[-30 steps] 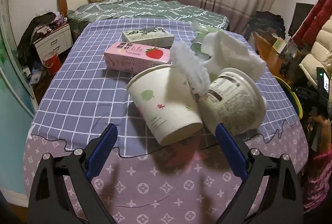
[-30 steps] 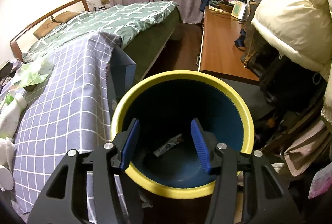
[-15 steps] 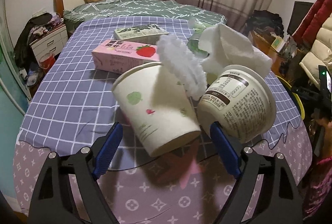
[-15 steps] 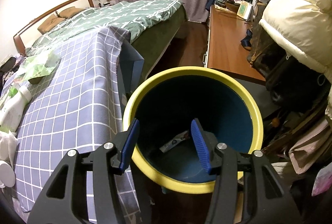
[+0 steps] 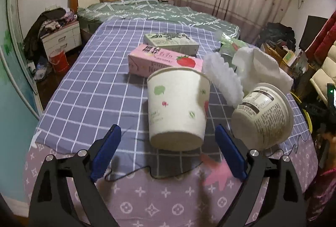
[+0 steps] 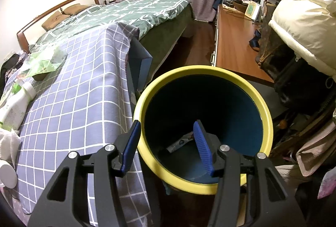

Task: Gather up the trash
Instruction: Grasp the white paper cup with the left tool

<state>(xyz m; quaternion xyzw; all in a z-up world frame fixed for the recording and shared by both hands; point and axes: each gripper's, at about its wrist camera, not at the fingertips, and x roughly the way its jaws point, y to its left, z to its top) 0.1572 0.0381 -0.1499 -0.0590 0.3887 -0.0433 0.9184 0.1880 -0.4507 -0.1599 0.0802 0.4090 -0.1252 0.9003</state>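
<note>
A white paper cup (image 5: 178,109) with small green and red prints stands slightly tilted on the checked cloth (image 5: 94,84). Its base lies between the fingertips of my left gripper (image 5: 168,143). The jaws are opening and neither pad touches the cup. Right of the cup, a white printed tub (image 5: 264,117) lies on its side. In the right wrist view, my right gripper (image 6: 167,128) hangs open and empty over the near edge of a yellow-rimmed blue bin (image 6: 266,117). A wrapper (image 6: 180,143) lies at the bin's bottom.
Behind the cup lie a pink strawberry carton (image 5: 163,61), a green-and-white box (image 5: 170,42), crumpled white tissue (image 5: 262,65) and a frilly white piece (image 5: 222,80). A plastic bottle (image 6: 16,105) and green wrappers (image 6: 42,63) lie on the cloth. A wooden desk (image 6: 233,46) stands beyond the bin.
My left gripper has come closer to the cup, which now stands more upright between the fingertips. The bin has shifted slightly right in the right wrist view.
</note>
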